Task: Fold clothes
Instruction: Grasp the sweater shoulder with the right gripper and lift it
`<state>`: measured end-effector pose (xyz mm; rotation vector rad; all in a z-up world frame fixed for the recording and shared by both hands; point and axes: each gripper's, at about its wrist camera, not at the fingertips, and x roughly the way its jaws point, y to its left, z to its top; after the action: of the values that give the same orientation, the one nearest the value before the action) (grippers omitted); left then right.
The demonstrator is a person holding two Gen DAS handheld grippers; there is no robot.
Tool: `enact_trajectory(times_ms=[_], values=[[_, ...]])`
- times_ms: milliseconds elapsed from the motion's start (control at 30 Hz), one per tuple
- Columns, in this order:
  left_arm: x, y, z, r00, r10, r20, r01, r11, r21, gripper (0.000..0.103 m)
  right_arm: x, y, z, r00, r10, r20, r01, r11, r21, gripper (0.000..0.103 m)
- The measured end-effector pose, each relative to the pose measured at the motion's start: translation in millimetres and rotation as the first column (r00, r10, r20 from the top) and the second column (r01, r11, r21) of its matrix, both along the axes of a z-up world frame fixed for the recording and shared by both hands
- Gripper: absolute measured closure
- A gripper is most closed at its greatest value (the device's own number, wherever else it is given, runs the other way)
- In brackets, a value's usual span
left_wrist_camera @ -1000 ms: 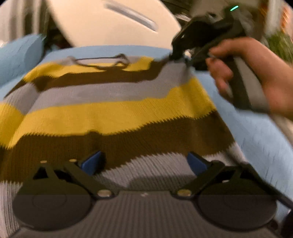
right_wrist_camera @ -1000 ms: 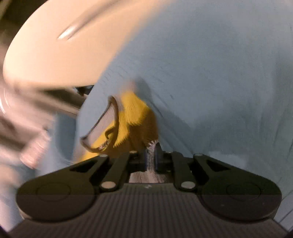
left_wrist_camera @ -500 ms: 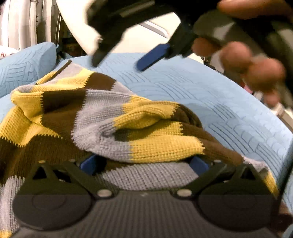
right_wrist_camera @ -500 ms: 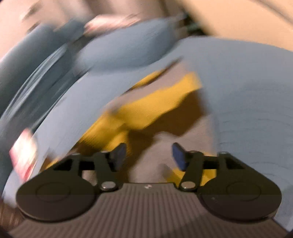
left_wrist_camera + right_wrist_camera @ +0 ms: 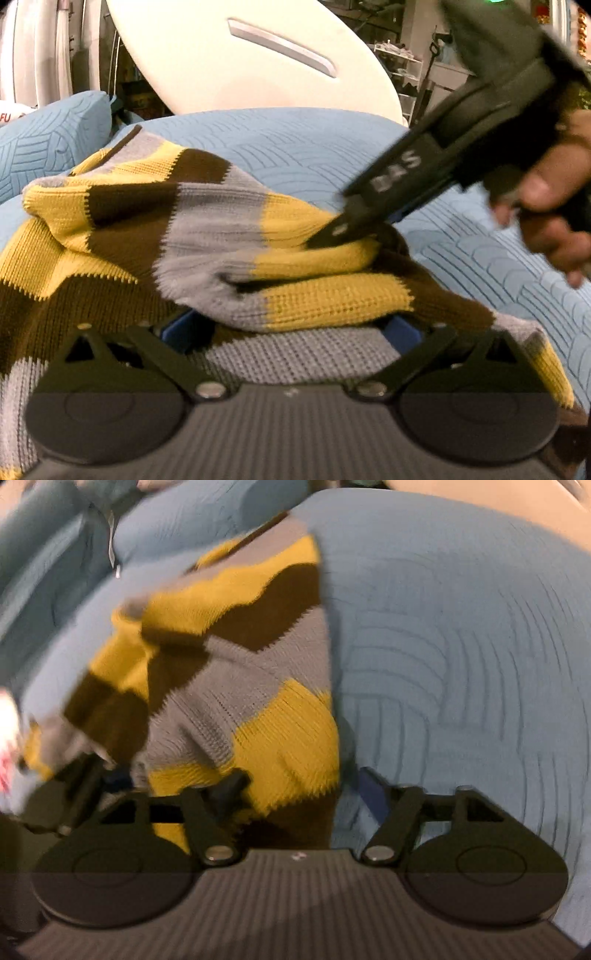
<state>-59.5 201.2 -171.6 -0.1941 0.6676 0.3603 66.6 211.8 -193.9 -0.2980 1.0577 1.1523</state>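
On the blue quilted bed (image 5: 295,147) our striped sweater (image 5: 155,229) lies half folded. Our right hand-held gripper (image 5: 306,782) is closing around its yellow edge, directly ahead, pads not yet pressing. Our left hand-held gripper (image 5: 291,325) rests spread wide against the near hem.

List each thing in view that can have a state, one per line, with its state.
Striped sweater: bunched, one side folded over onto itself, lying on the quilt.
Blue quilt: spread flat under the sweater.
Left claw: open, fingers wide, sweater fold draped over the tips.
Right claw: jaws closing, sweater edge between them, pads not yet pressing.
Person's hand: wrapped around the right claw's handle.
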Motion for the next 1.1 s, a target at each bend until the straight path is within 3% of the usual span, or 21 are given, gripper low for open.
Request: enact_trajectory(times_ms=[33,167,233,267,300,333,367,433,500,533,600,633,700,733,800,833,900,967,1000,1033,1100], values=[[-0.3,-0.4,-0.2,1.0,0.0,0.001,0.0,1.0,0.001,0.0,-5.0,-6.0,5.0,1.0,-0.012,0.024,0.012,1.0,0.016,0.082],[3.7,6.7,-2.5,1.0,0.002,0.011,-0.002,1.0,-0.001,0.0,-30.7,-25.3,41.5,0.992,-0.069,0.105,0.06,0.995,0.084,0.09],[1.3,7.3,-2.2,1.0,0.002,0.029,-0.001,1.0,-0.009,0.0,-39.8,-35.5,66.9,0.967,-0.151,0.204,0.132,0.986,0.103,0.091],[1.9,7.1,-2.9,1.0,-0.003,0.022,0.003,1.0,-0.004,0.0,-44.8,-47.7,88.3,0.936,-0.225,0.272,0.198,0.972,0.123,0.094],[2.6,6.8,-3.5,1.0,-0.008,0.015,0.008,1.0,0.001,0.0,-49.9,-60.2,110.0,0.892,-0.298,0.339,0.262,0.954,0.149,0.096],[3.3,6.1,-4.1,1.0,-0.012,0.009,0.012,1.0,0.007,0.0,-56.4,-74.6,133.8,0.819,-0.382,0.429,0.333,0.924,0.186,0.099],[3.9,4.4,-4.6,1.0,-0.018,0.005,0.017,1.0,0.017,0.0,-56.8,-82.6,145.3,0.778,-0.414,0.472,0.364,0.91,0.199,0.099],[4.5,1.9,-5.3,1.0,-0.021,0.005,0.02,0.999,0.026,0.0,-61.9,-102.1,179.1,0.632,-0.492,0.599,0.443,0.863,0.241,0.099],[4.8,2.0,-5.5,1.0,-0.023,0.004,0.023,0.999,0.024,0.0,-57.4,-120.0,206.1,0.47,-0.484,0.738,0.482,0.841,0.245,0.099],[4.0,2.3,-5.1,1.0,-0.025,0.004,0.024,1.0,0.019,0.0,-53.3,-121.2,206.9,0.472,-0.474,0.744,0.484,0.844,0.231,0.098],[1.2,1.1,-4.6,1.0,-0.028,0.002,0.028,1.0,0.011,0.0,-28.5,-130.1,193.0,0.602,-0.447,0.662,0.482,0.864,0.145,0.096],[1.8,2.8,-4.8,1.0,-0.031,0.001,0.031,0.999,0.011,0.0,-24.7,-129.1,173.1,0.687,-0.437,0.581,0.463,0.879,0.114,0.094],[1.1,2.9,-4.7,0.999,-0.033,0.001,0.033,0.999,0.011,0.0,-17.7,-126.6,133.3,0.823,-0.404,0.399,0.415,0.908,0.063,0.076],[-0.1,1.8,-4.4,0.999,-0.034,0.002,0.034,0.999,0.01,0.0,-21.4,-121.9,111.3,0.855,-0.396,0.336,0.401,0.914,0.055,0.067],[2.3,3.8,-5.5,0.999,-0.034,0.002,0.034,0.999,0.008,0.0,-28.8,-112.4,67.4,0.905,-0.374,0.204,0.373,0.927,0.042,0.067],[2.8,5.0,-5.5,0.999,-0.034,0.002,0.034,0.999,0.007,0.0,-32.6,-107.4,45.4,0.922,-0.362,0.14,0.361,0.932,0.038,0.067],[3.1,4.3,-5.0,0.999,-0.033,0.002,0.033,0.999,0.014,0.0,-37.6,-92.8,7.7,0.905,-0.41,0.115,0.408,0.912,0.043,0.067],[3.3,2.7,-4.4,1.0,-0.032,0.0,0.031,0.999,0.024,0.0,-33.5,-89.4,-8.5,0.871,-0.488,0.05,0.483,0.871,0.087,0.064],[3.4,2.8,-4.0,1.0,-0.031,-0.001,0.031,0.999,0.024,0.0,-29.2,-84.6,-18.5,0.851,-0.524,-0.043,0.525,0.844,0.112,0.062],[3.6,3.6,-3.6,1.0,-0.032,-0.001,0.032,0.999,0.021,0.0,-27.7,-77.7,-21.2,0.845,-0.529,-0.071,0.534,0.838,0.111,0.054],[3.4,5.4,-3.2,0.999,-0.034,0.0,0.034,0.999,0.011,0.0,-28.2,-57.2,-22.9,0.854,-0.516,-0.066,0.52,0.849,0.088,0.059]])
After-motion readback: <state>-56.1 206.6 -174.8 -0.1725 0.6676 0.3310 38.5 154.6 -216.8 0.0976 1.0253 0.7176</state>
